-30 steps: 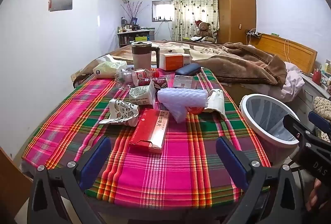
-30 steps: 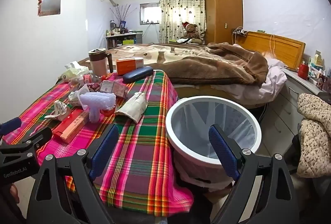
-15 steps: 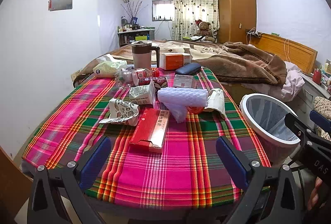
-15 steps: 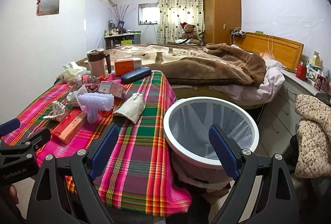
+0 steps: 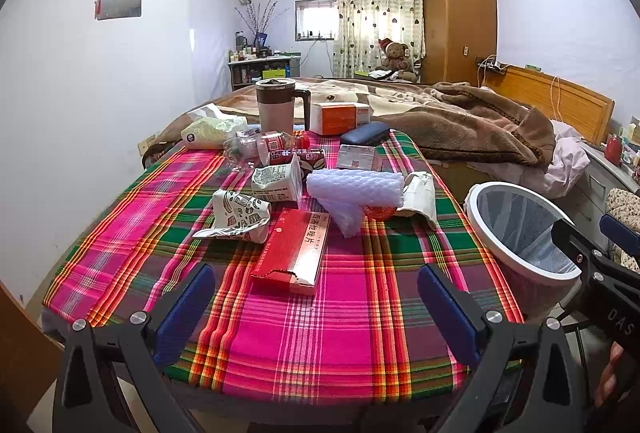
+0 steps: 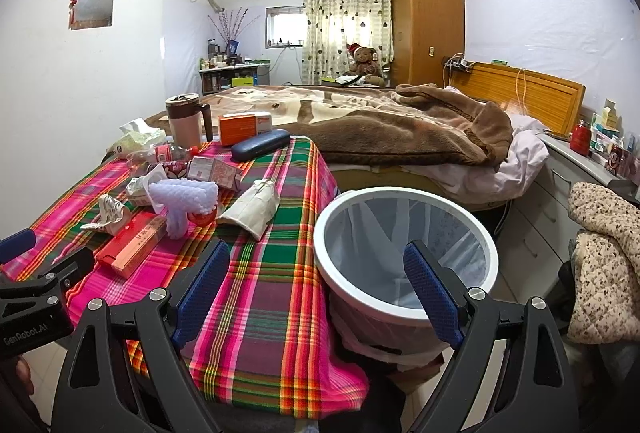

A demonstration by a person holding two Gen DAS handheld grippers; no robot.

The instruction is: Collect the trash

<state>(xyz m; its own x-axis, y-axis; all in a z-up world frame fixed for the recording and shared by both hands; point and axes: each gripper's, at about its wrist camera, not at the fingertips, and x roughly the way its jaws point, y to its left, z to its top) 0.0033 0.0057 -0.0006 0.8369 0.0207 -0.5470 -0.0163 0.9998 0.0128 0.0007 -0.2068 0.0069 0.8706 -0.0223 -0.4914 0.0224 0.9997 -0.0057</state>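
Left wrist view is showing the left tool hovering spread and empty over the near edge of the tabletop, which is wearing a plaid cloth. Just beyond the tips, a flat red box with white Chinese characters is lying with its torn end facing the camera. A crumpled printed paper wrapper is sitting just left of the box, and a squashed white carton is lying behind that. A white foam sheet is lying beside the box, with a white paper bag to its right. Farther back, an empty plastic bottle with a red label is lying on its side, near a dark glasses case, an orange box and a lidded mug.

Right wrist view is showing the right tool spread and empty, hanging between the tabletop edge and a white-rimmed trash bin lined with a bag, standing beside the tabletop. "GenRobot.AI" is reading on the left tool's body at the lower left; "DAS" is showing on the right tool's body in the left view.
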